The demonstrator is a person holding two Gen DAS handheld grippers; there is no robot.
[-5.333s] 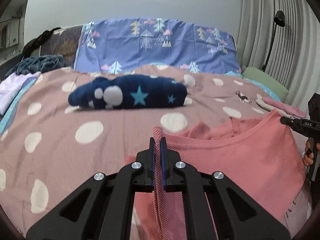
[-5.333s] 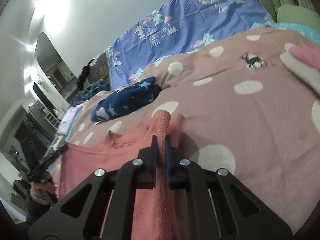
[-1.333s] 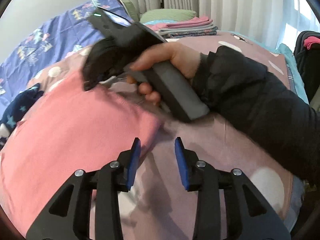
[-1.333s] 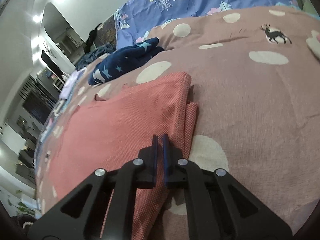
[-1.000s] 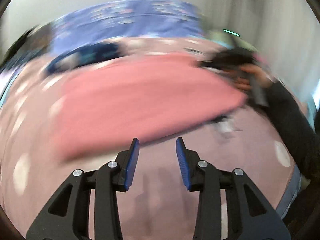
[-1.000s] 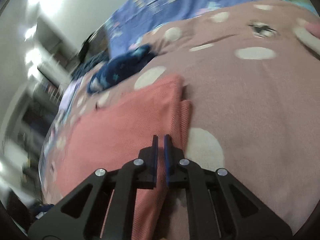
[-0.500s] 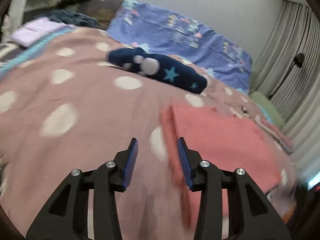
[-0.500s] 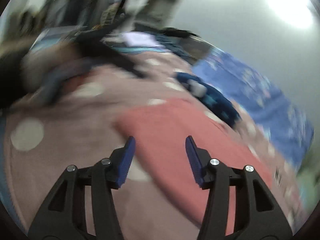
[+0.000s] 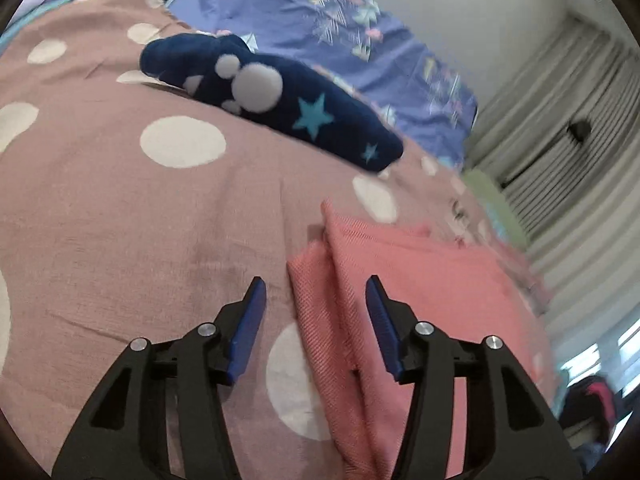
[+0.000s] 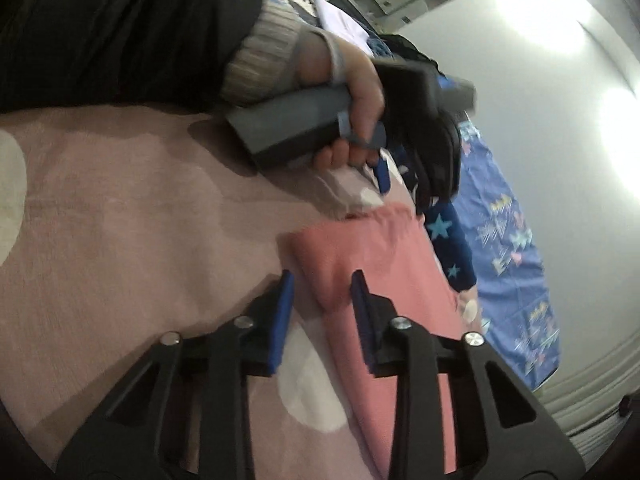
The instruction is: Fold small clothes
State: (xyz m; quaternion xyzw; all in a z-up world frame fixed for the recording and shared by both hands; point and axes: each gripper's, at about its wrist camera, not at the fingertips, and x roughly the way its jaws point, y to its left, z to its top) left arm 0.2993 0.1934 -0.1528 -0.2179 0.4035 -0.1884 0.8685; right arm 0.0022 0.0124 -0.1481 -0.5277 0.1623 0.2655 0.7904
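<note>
Here the left gripper [image 9: 316, 316] stands released, its jaws having just been opening, astride the pink garment's [image 9: 420, 276] folded edge without pressing it. The right gripper [image 10: 320, 312] has just been narrowing; a corner sits between its pads, contact unclear. The garment lies on the dotted bedspread [image 9: 140, 220], light, limp, loosely woven: take the doubled edge, both layers. No containers appear.
</note>
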